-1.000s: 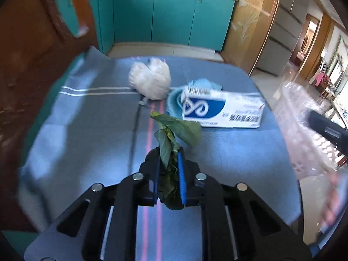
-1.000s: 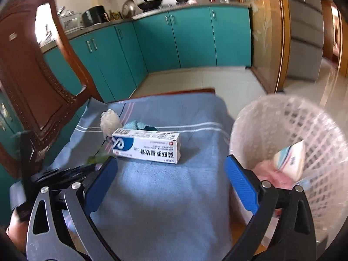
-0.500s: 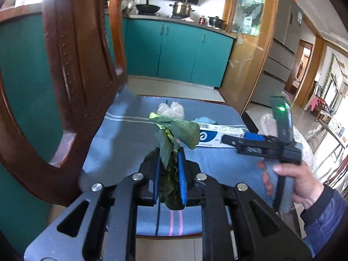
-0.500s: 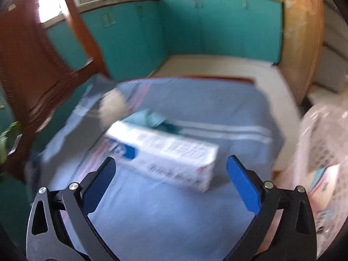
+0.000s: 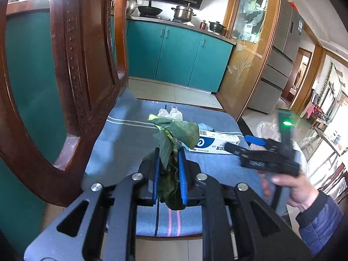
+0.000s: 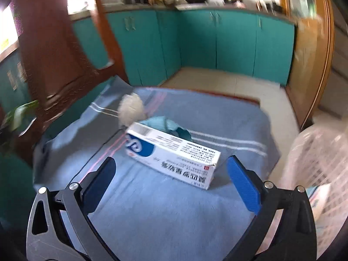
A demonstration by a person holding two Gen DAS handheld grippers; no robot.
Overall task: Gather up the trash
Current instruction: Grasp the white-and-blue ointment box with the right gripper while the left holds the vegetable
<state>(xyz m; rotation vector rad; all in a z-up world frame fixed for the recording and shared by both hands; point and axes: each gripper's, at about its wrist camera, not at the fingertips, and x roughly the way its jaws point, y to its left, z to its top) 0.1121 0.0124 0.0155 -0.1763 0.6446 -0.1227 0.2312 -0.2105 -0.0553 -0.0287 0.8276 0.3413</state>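
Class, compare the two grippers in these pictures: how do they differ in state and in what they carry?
The left gripper is shut on the green leaf; the right gripper is open and carries nothing. The left gripper is raised clear of the blue cloth; the right gripper points at the white box lying on it. Both have blue pads on black frames.

The cloth (image 6: 152,206) was a matt, woven blue fabric with thin pale and pink stripes. The box (image 6: 174,154) was smooth printed cardboard with a slight sheen. The tissue (image 6: 131,111) looked like soft, crumpled white paper. The leaf (image 5: 171,139) was limp, dull green and creased. The chair (image 5: 87,65) was dark polished wood, glossy and carved. The basket (image 6: 315,163) was pale plastic lattice. The left gripper (image 5: 169,174) was matt black with blue ribbed pads (image 5: 182,180) and shiny metal bolts (image 5: 137,176).
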